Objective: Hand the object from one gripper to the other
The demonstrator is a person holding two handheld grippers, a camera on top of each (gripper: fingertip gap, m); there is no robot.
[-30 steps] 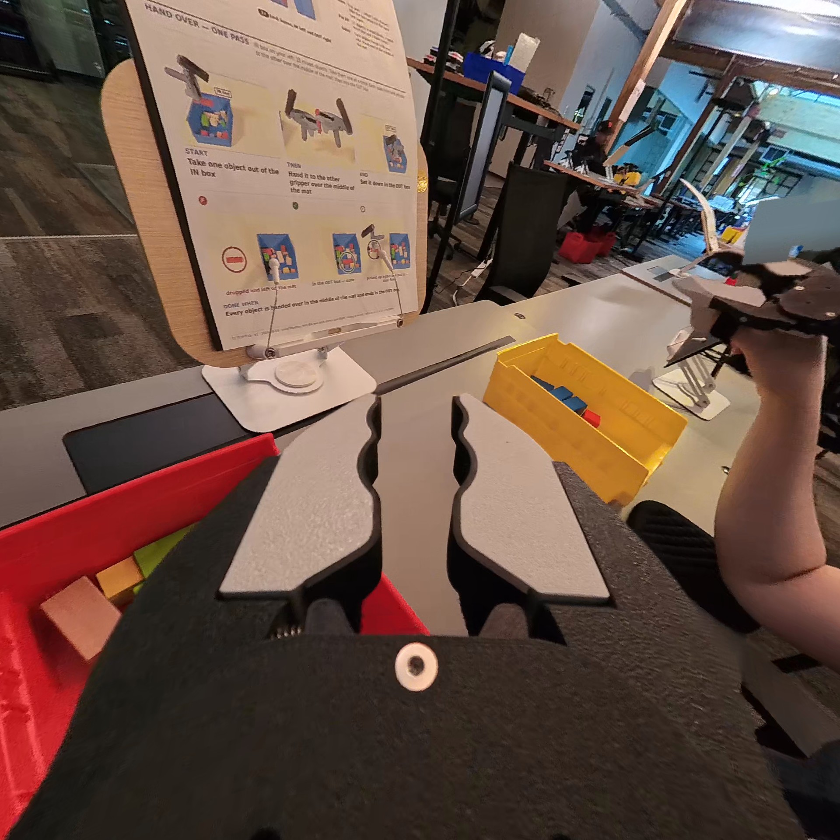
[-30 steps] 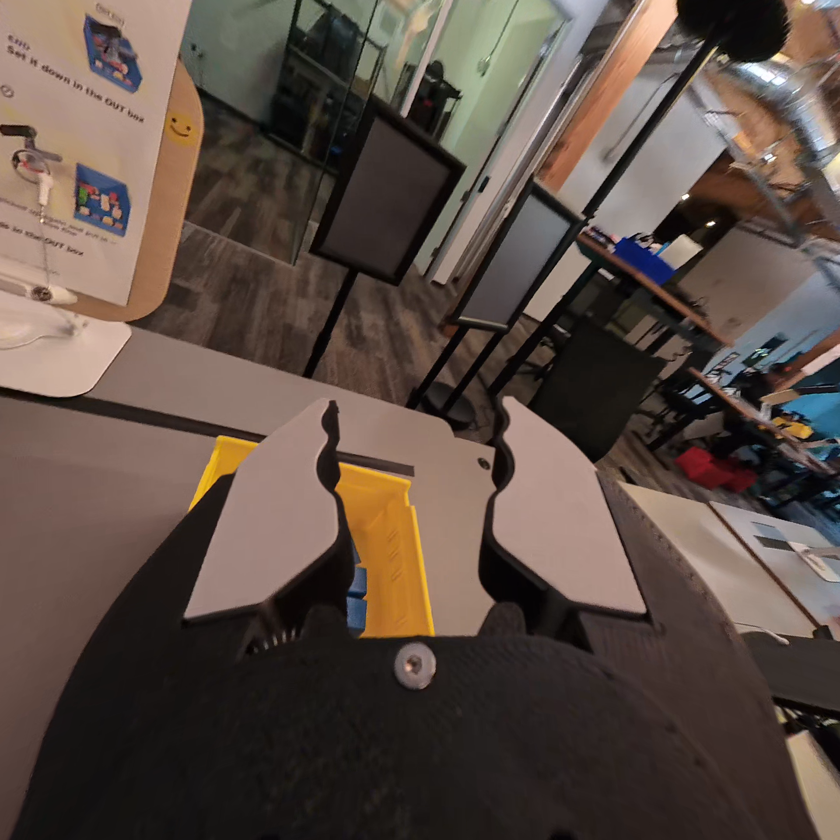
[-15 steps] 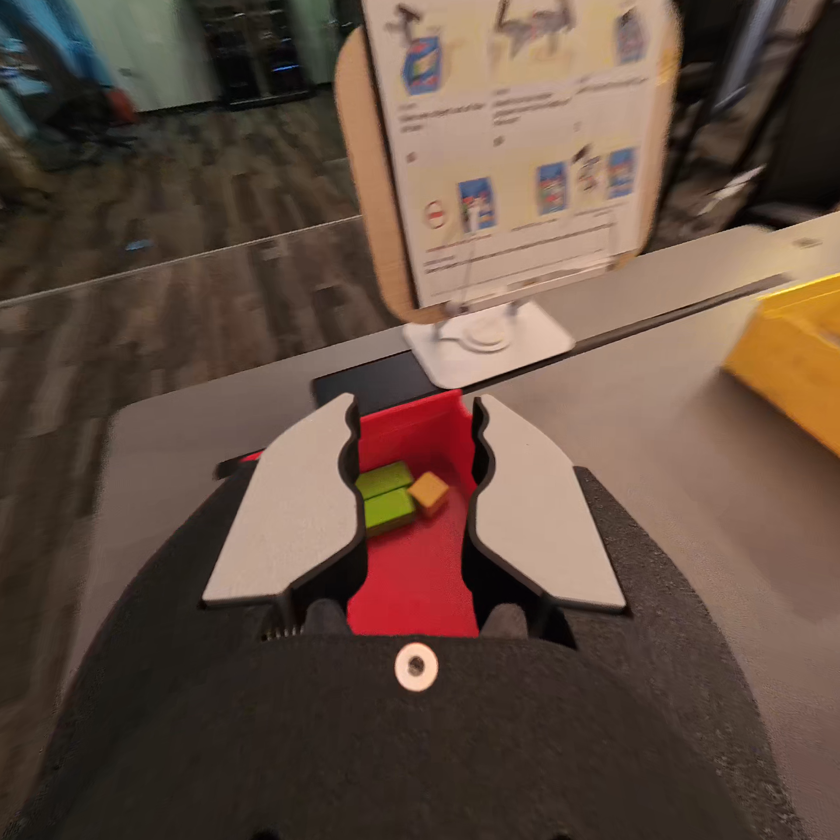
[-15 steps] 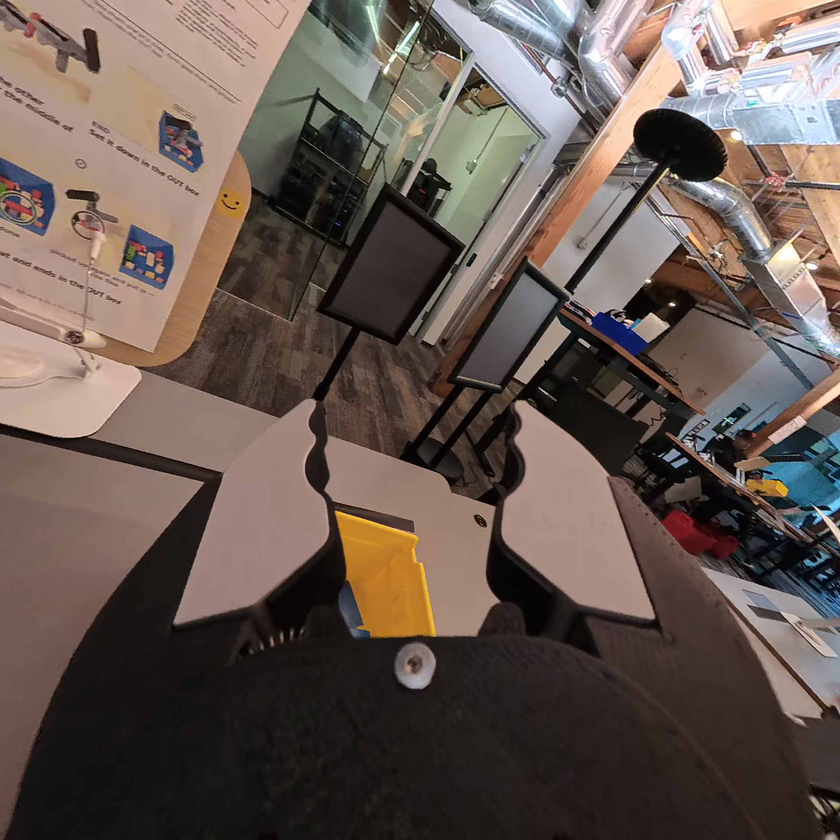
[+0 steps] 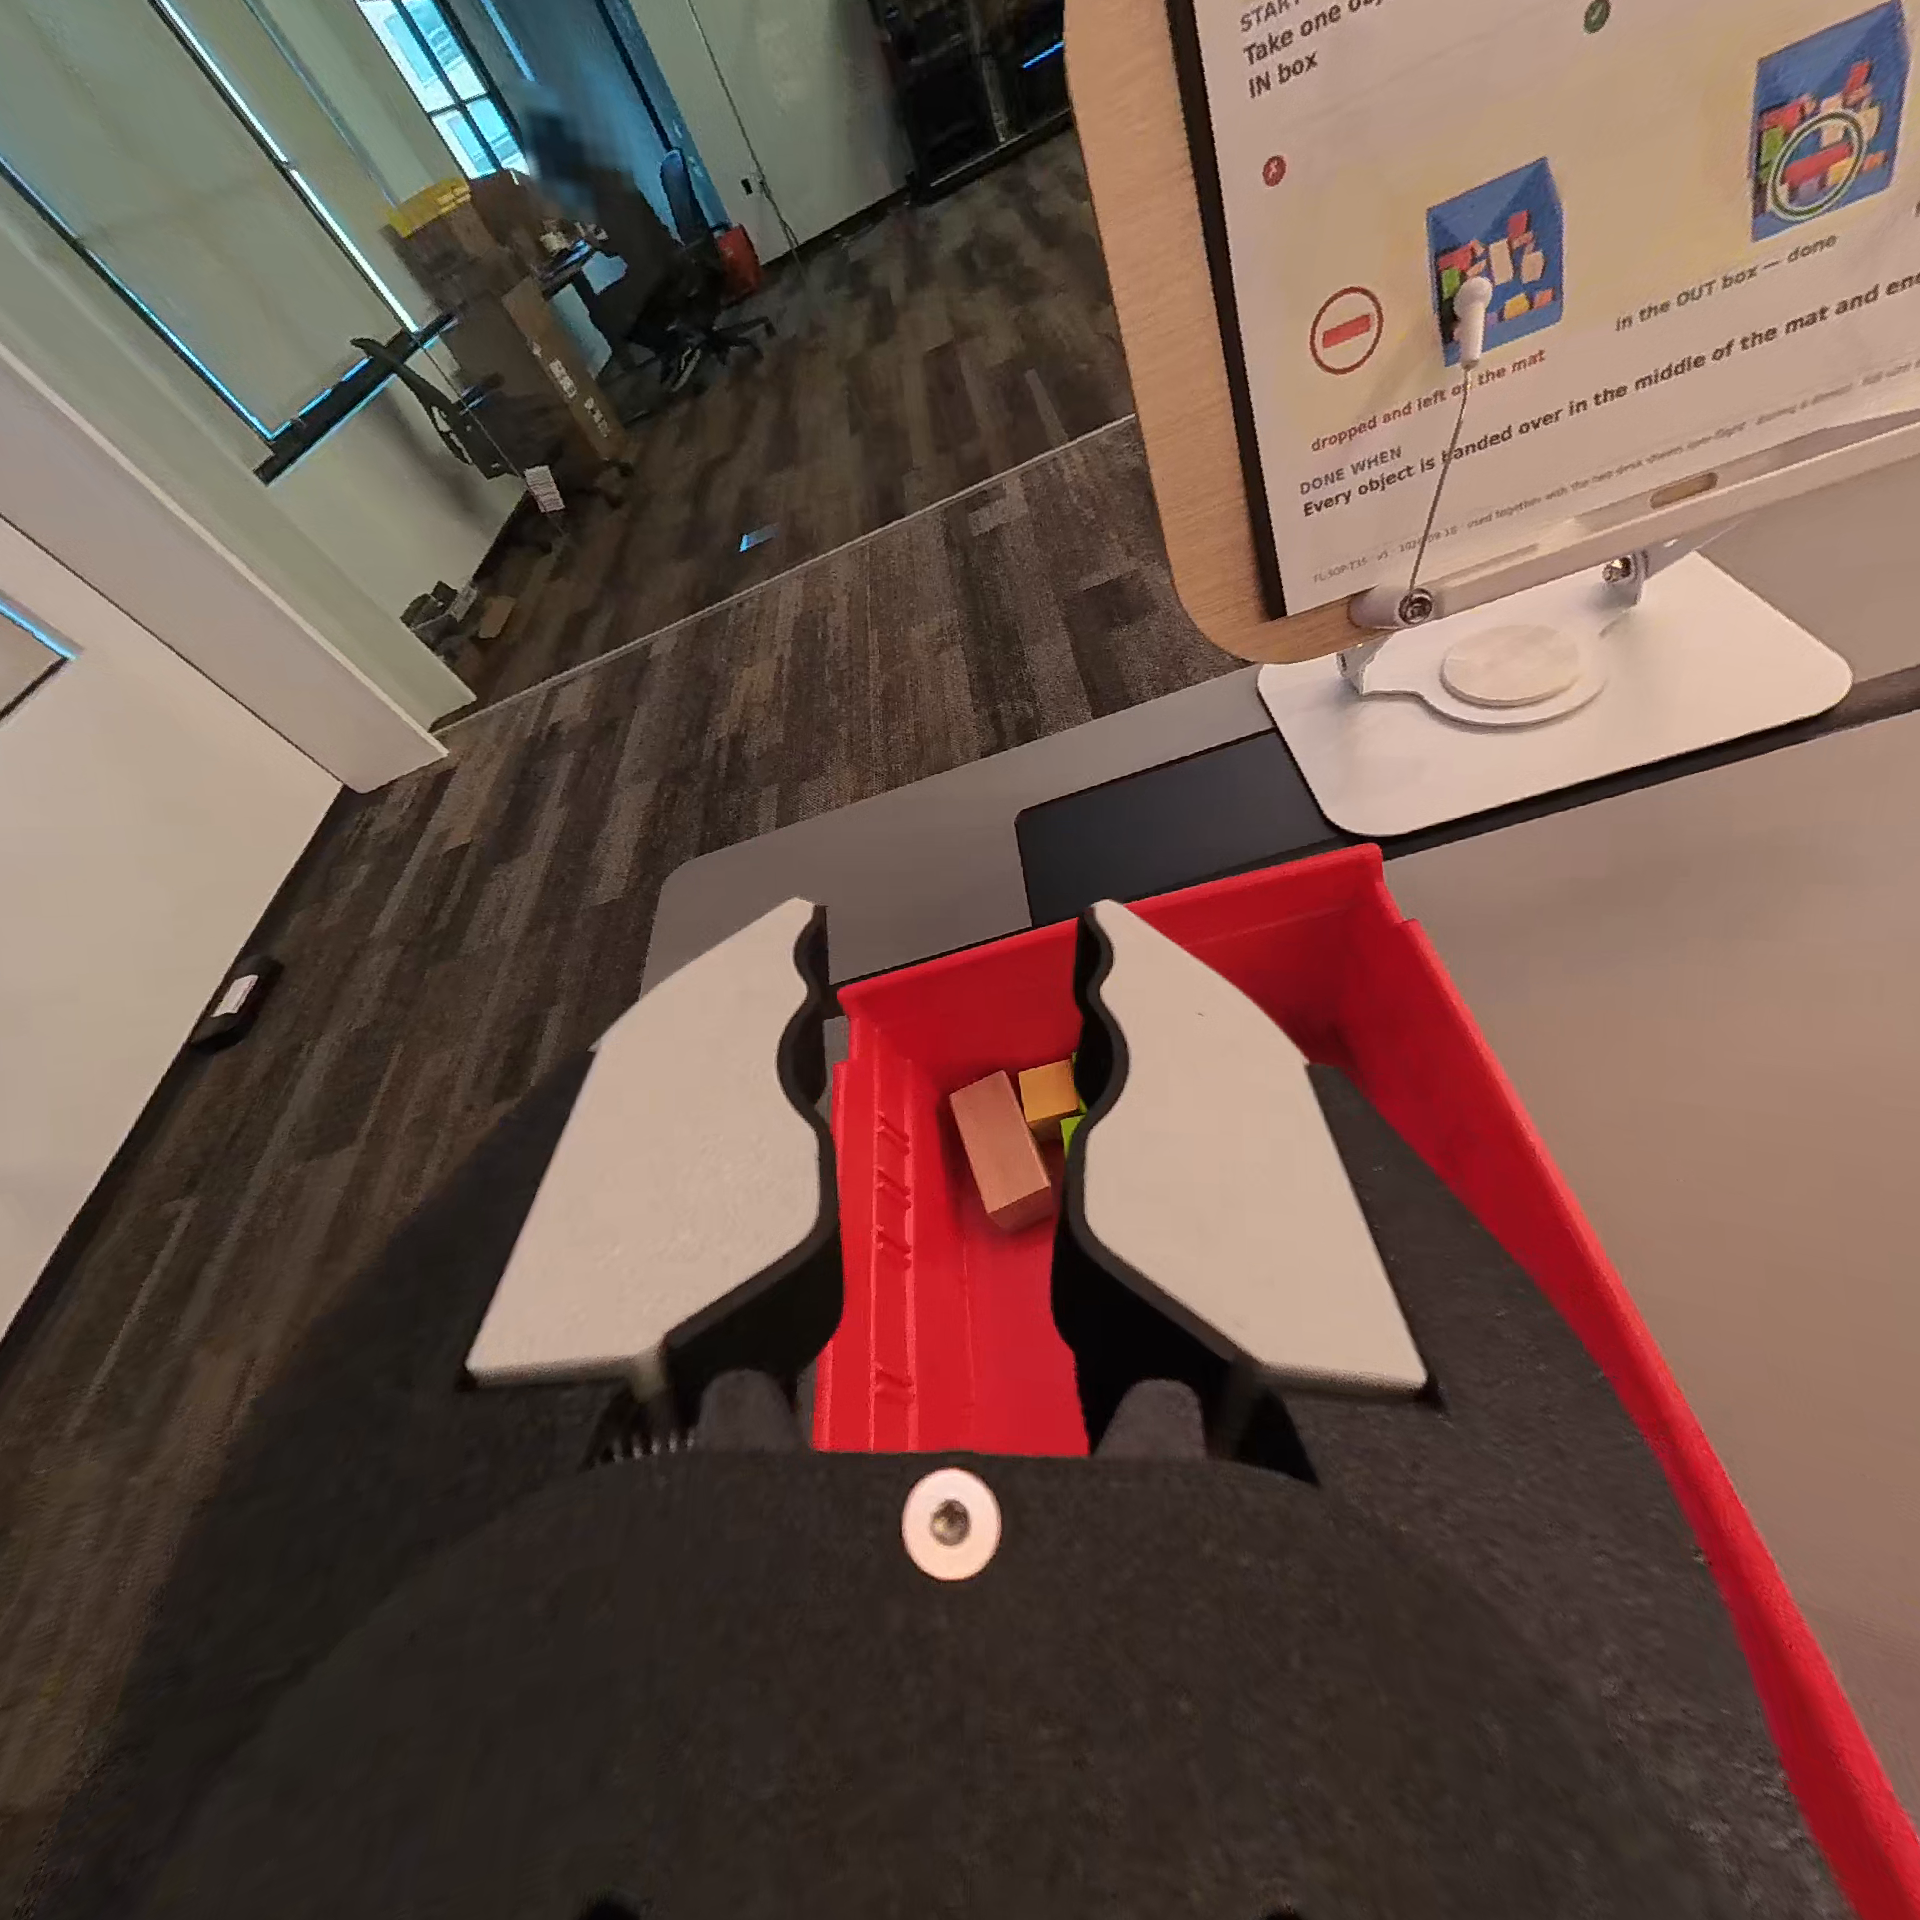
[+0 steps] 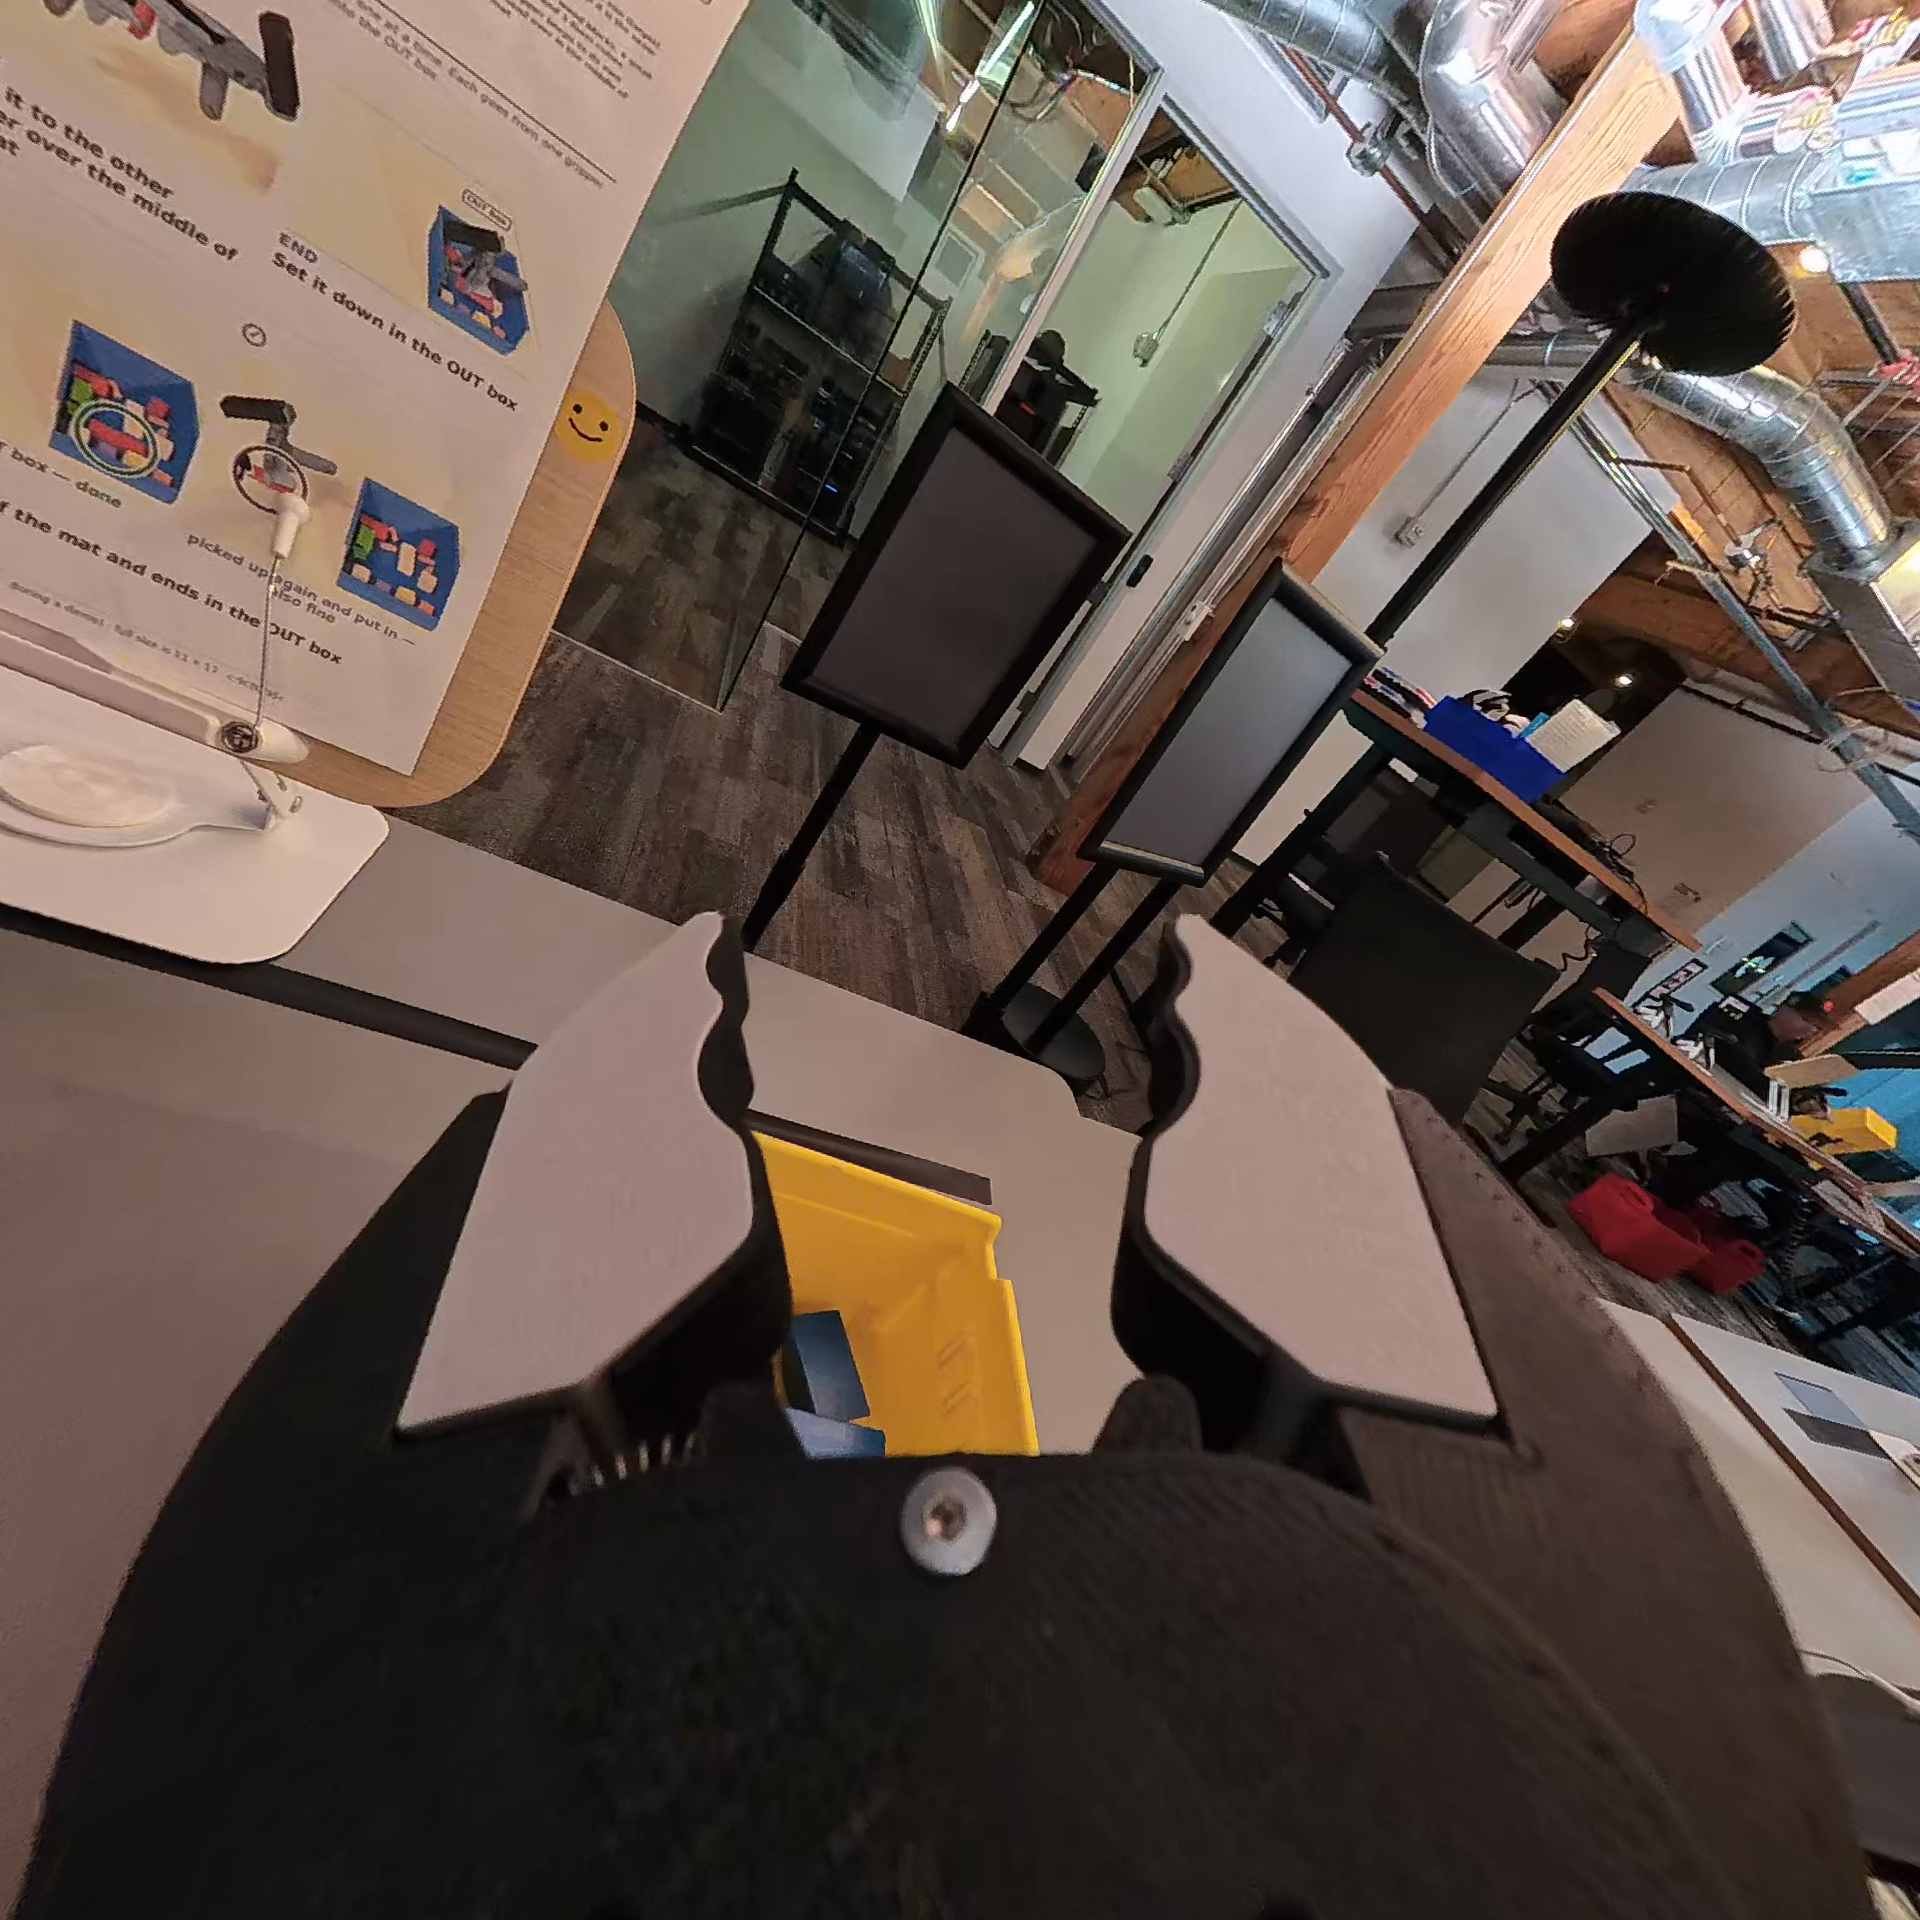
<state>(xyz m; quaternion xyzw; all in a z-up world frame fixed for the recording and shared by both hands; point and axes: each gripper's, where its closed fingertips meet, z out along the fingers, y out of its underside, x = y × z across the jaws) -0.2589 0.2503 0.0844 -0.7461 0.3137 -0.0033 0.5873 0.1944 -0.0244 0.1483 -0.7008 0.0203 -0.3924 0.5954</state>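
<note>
My left gripper hangs spread and empty above the open red plastic bin on the grey bench. Between its fingers I see a tan rectangular wooden block lying on the bin floor, touching a small orange cube and a green block half hidden by my finger. My right gripper is also spread and empty, over a yellow plastic bin holding blue blocks.
</note>
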